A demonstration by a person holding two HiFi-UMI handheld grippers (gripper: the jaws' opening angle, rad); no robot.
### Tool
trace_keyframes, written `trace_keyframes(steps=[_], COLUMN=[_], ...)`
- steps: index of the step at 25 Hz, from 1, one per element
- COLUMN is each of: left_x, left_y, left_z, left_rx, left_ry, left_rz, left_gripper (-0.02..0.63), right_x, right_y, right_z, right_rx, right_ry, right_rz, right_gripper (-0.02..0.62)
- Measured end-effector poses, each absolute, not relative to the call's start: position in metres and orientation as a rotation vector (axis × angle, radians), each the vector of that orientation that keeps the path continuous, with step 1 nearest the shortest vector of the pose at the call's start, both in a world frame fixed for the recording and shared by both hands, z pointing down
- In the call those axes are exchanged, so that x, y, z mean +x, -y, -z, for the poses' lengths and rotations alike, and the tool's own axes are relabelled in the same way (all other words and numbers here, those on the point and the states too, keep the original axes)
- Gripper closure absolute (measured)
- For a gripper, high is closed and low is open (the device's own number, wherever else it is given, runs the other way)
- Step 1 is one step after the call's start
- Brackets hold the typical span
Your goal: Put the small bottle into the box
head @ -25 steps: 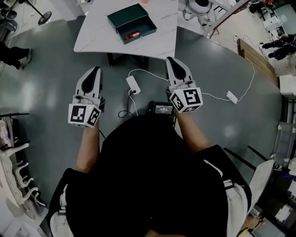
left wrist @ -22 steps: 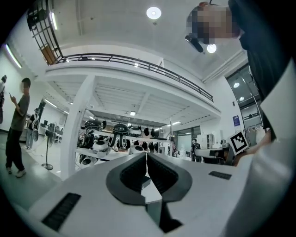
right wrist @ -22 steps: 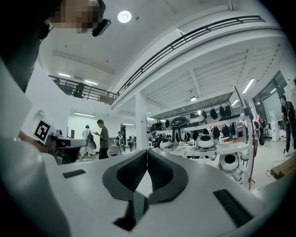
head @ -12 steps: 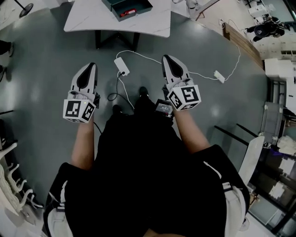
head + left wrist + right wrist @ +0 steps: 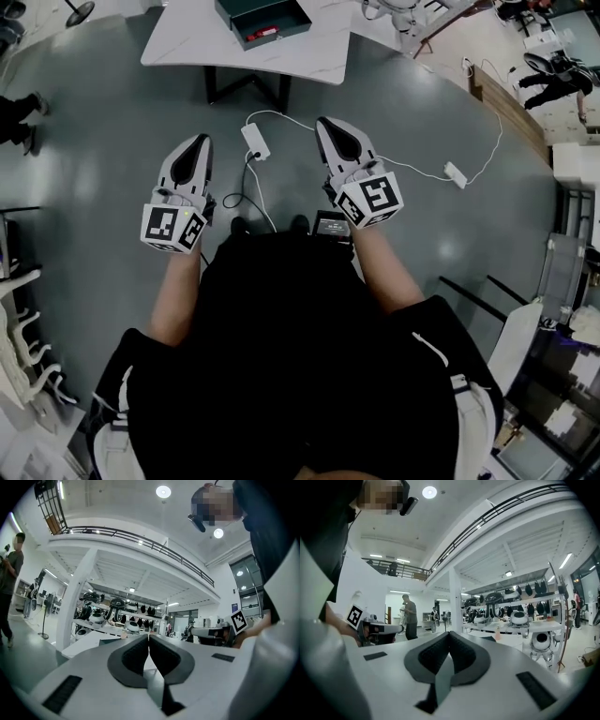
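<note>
The dark green box (image 5: 262, 19) stands open on the white table (image 5: 309, 47) at the top of the head view. A small red thing (image 5: 263, 33) lies inside it, too small to make out. Both grippers are held out over the grey floor, well short of the table. My left gripper (image 5: 201, 139) is shut with nothing between its fingers, and its dark pads meet in the left gripper view (image 5: 149, 637). My right gripper (image 5: 328, 122) is shut and empty too, its jaws closed together in the right gripper view (image 5: 450, 634).
A white cable with a power adapter (image 5: 255, 141) and a second plug block (image 5: 456, 174) lies on the floor between me and the table. A black device (image 5: 331, 225) hangs at the waist. A person's legs (image 5: 19, 108) show at left, and a wooden bench (image 5: 506, 103) at right.
The table with the box has slid toward the top edge of the head view, and more floor and cable show below it. Both grippers stay shut in front of the body.
</note>
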State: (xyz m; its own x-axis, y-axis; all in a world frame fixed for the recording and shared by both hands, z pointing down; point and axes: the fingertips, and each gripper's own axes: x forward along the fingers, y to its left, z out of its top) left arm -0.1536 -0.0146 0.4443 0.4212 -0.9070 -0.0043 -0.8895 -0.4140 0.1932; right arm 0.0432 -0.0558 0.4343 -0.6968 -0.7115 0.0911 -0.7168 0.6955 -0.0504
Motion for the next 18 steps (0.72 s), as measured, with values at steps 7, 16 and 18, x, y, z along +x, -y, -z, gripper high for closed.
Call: trace_keyframes(steps=[7,16,18], left_x=[-0.117,-0.073,-0.059], left_y=[0.023,0.019,0.019], left_z=[-0.442,-0.447,-0.446], left_rx=[2.507,2.498,2.497], left_ry=[1.617,1.626,1.632], left_rz=[0.077,0.012,0.02], left_gripper=[0.584,0.584,0.584], right_x=[0.098,0.149,0.157], right_y=[0.06,0.063,0.064], right_z=[-0.452,-0.459,-0.457], right_rx=[1.245,1.259,1.23], right_ry=[2.808,2.836,2.856], right_rz=[-0.22,-0.274,-0.268], right_gripper=[0.563,0.563,0.563])
